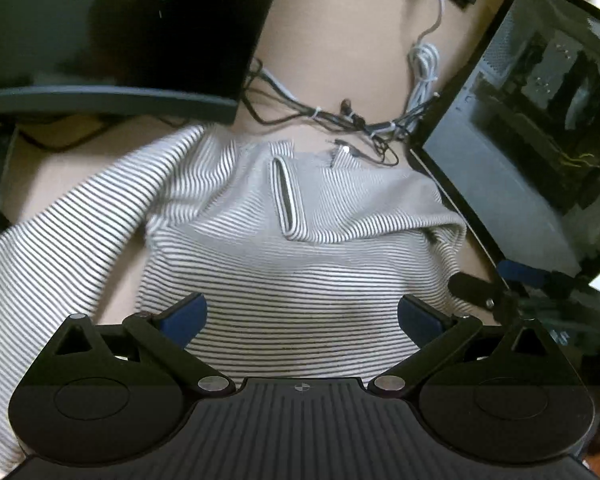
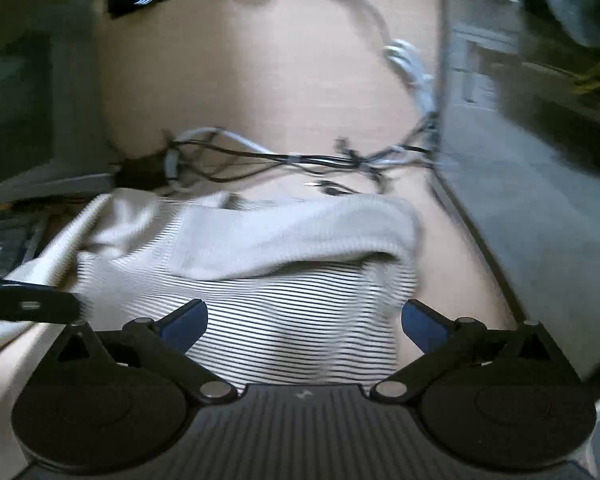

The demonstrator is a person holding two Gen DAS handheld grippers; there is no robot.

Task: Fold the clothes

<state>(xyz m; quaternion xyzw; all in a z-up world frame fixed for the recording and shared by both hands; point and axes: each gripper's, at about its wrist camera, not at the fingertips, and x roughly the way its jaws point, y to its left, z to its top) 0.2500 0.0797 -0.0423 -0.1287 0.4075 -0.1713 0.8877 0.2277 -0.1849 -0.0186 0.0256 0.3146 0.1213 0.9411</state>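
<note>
Black linkage arms and blue pads of the left gripper fill the lower edge of the left wrist view, jaws spread wide with nothing pinched between them; the pads hover over the striped garment. Likewise, the right gripper stands at full spread above the same striped garment, with no cloth caught between its blue pads. Black-and-white striped knit lies flat on the tan desk, collar placket facing up, one sleeve trailing toward the left edge of the left wrist view. In the right wrist view, an upper layer of the knit is turned over the lower body; motion blur obscures its edges. Just beyond the collar runs a tangle of black and white cables, near the fabric but apart from it. A coiled white cable lies farther back. To the right, a computer case with a glass side panel stands close beside the garment's shoulder, limiting room on that side. To the left, a dark monitor overhangs the desk behind the sleeve. The right gripper's fingertip shows at the case's lower corner.
</note>
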